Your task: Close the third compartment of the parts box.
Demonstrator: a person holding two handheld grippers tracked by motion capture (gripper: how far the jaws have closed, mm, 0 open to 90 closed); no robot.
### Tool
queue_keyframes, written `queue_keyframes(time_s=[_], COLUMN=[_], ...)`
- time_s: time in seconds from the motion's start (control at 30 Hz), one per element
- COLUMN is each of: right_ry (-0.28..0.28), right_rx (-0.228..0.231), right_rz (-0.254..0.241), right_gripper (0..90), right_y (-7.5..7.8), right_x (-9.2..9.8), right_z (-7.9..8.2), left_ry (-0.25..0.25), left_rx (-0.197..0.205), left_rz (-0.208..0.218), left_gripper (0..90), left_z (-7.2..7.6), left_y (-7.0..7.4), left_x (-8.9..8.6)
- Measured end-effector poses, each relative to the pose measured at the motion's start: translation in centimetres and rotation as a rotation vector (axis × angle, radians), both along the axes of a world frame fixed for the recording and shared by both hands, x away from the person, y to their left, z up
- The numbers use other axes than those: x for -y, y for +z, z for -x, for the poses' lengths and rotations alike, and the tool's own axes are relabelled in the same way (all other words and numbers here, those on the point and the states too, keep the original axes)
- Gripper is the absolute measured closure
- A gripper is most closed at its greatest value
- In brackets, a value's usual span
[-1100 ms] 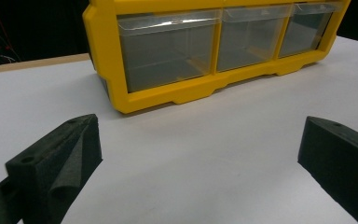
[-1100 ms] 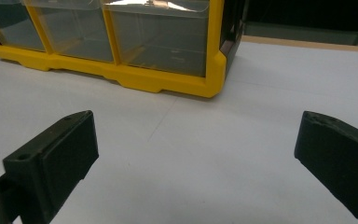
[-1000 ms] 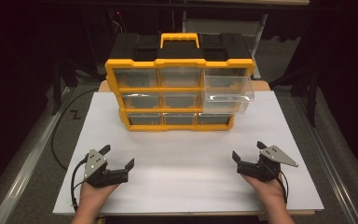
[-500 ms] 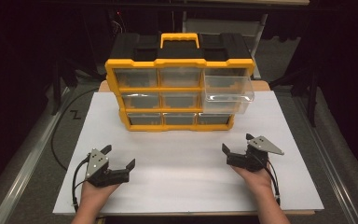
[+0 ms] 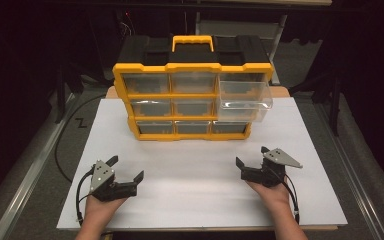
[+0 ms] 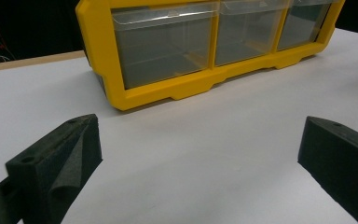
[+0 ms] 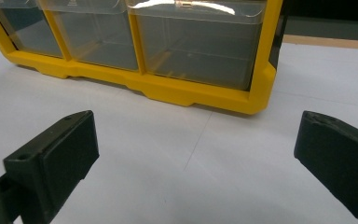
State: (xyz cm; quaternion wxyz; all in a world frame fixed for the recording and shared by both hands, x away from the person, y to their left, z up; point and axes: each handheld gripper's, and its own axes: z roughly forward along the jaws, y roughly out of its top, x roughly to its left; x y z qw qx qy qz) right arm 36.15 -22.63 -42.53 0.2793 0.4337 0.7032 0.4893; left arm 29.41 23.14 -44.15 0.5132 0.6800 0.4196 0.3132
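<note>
A yellow-framed drawer organizer (image 5: 192, 95) with a black top and clear drawers stands at the back middle of the white tabletop (image 5: 200, 190). Its top right drawer (image 5: 244, 97) is pulled out; I see nothing in it. My left gripper (image 5: 126, 168) rests open near the front left, nothing between its jaws. My right gripper (image 5: 251, 156) is open at the front right, also with nothing in it. The left gripper view shows the left gripper (image 6: 196, 126) facing the organizer's (image 6: 205, 79) bottom left corner. In the right gripper view, the right gripper (image 7: 193, 119) faces the organizer's (image 7: 191, 91) bottom right corner.
A wide strip of bare white table lies between the grippers and the organizer. Black cables (image 5: 62, 150) trail off the table's left side. Metal rails (image 5: 25, 175) run along both sides of the table, and the surroundings are dark.
My right gripper has moved left and forward, a little closer to the organizer. The left gripper has stayed almost still. Both remain open.
</note>
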Motion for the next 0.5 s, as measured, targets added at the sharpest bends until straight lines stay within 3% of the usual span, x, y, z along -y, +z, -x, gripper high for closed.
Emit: queue_keyframes(time_s=[0.3, 0.5], right_ry=[0.009, 0.004], right_rx=[0.001, -0.005], right_rz=[-0.02, -0.002], right_gripper=[0.8, 1.1], right_y=[-0.2, -0.3], right_x=[1.3, 1.5], right_z=[0.8, 0.9], left_ry=[0.005, 0.01], left_rx=[0.003, 0.002], left_rz=[0.015, 0.022], left_gripper=[0.4, 0.4], left_z=[0.1, 0.0], left_y=[0.0, 0.0], left_x=[-0.2, -0.2])
